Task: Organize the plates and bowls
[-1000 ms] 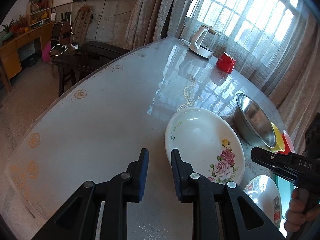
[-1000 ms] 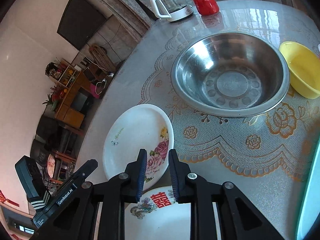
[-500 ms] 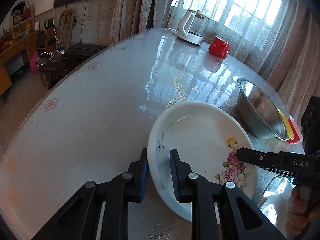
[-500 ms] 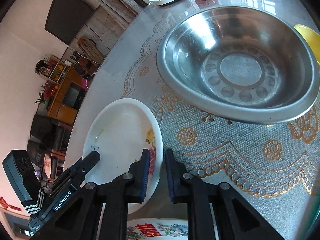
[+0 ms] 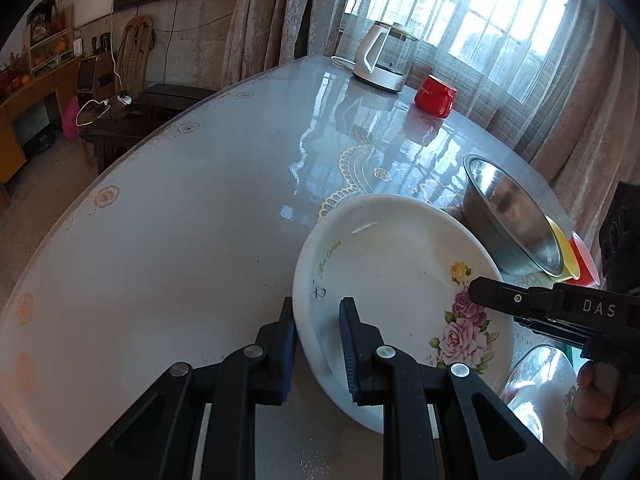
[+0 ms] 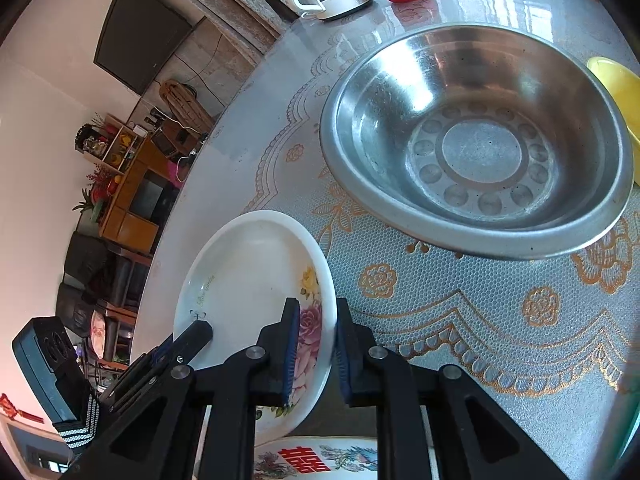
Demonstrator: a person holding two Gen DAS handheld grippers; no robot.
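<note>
A white plate with pink roses lies on the table; it also shows in the right wrist view. My left gripper straddles its left rim, jaws a little apart around the rim. My right gripper straddles the opposite rim by the roses, jaws also around it with a small gap. A steel bowl sits beyond the plate, also in the left wrist view. A second white plate with a red character lies below the right gripper.
A yellow bowl and a red bowl stand behind the steel bowl. A white kettle and a red cup stand at the far edge by the window. The table's left edge drops to the floor.
Both grippers moved in toward the rose plate from either side and now have its rim between their jaws. The plate looks slightly tilted compared with a second ago.
</note>
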